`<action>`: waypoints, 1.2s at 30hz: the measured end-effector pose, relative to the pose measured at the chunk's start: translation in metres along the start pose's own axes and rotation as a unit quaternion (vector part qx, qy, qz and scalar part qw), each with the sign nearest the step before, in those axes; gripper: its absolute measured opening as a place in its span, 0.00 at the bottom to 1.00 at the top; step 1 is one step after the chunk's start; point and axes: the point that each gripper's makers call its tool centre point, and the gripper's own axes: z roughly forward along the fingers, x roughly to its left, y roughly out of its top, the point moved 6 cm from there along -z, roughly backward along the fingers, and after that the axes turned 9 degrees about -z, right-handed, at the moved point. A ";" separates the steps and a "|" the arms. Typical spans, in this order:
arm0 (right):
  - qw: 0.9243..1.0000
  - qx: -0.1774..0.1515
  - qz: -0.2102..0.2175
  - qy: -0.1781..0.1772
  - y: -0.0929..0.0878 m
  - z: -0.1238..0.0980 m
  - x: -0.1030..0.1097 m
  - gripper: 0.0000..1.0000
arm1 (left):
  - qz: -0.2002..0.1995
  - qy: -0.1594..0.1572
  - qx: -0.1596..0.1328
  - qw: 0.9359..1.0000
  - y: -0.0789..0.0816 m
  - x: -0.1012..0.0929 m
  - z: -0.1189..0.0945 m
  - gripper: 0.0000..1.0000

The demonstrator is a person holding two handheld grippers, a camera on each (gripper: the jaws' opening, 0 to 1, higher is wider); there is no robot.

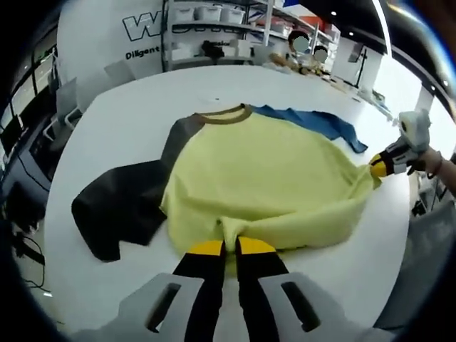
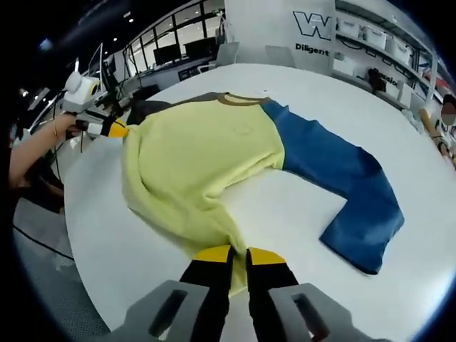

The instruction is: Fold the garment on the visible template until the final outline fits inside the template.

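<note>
A garment with a yellow body point(image 1: 263, 171), brown collar point(image 1: 224, 114), dark sleeve point(image 1: 117, 206) and blue sleeve point(image 1: 313, 120) lies spread on a white round table point(image 1: 128, 121). My left gripper point(image 1: 230, 247) is shut on the yellow hem at its near edge. My right gripper point(image 1: 379, 168) pinches the hem's other corner at the right. In the right gripper view, the right gripper point(image 2: 239, 254) is shut on the bunched yellow hem point(image 2: 214, 228). The blue sleeve point(image 2: 342, 185) stretches right, and the left gripper point(image 2: 116, 130), held by a hand, grips the far hem corner.
The table edge point(image 2: 92, 242) curves close to both grippers, with floor below. Behind the table stand shelves with white boxes point(image 1: 214, 28), a white wall with a logo point(image 2: 313, 28), desks with monitors point(image 2: 171, 53), and seated people point(image 1: 306, 50).
</note>
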 end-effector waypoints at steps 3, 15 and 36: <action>1.000 0.001 0.012 -0.003 -0.002 0.002 -0.003 0.03 | 0.007 -0.002 -0.004 1.000 0.002 0.000 0.003 0.07; 0.992 -0.058 0.111 -0.001 0.004 -0.012 0.000 0.34 | 0.102 -0.045 -0.018 0.994 0.004 -0.004 -0.012 0.32; 0.988 -0.010 0.155 -0.016 -0.019 -0.016 0.015 0.29 | 0.142 -0.134 -0.004 0.981 0.012 -0.001 0.006 0.04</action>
